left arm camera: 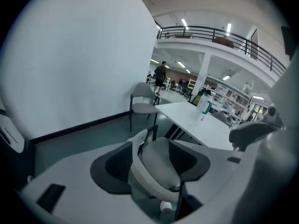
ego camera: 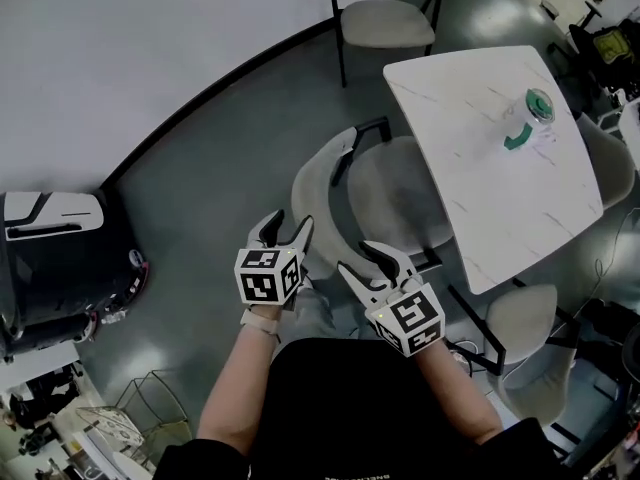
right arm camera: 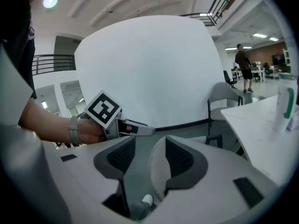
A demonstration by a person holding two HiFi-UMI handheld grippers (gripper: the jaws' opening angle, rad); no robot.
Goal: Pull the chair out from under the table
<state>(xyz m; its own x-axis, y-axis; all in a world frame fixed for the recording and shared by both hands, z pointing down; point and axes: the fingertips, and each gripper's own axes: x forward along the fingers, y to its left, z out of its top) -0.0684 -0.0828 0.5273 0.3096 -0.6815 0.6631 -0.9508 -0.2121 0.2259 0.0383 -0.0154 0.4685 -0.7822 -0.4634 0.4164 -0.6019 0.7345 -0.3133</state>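
While the table (ego camera: 470,138) overhangs the chair (ego camera: 380,193), another chair (ego camera: 388,20) stands beyond.

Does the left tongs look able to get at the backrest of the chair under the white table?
Probably yes: the left tongs are open, close to the chair's backrest, which shows between the jaws. Nothing stands in the way; the table leaves the backrest clear.

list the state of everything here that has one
chair, seat partly tucked under the table, back sticking out
left gripper, open, gripping nothing
right gripper, open, gripping nothing
bottle, upright on the table
far chair, standing clear of the table
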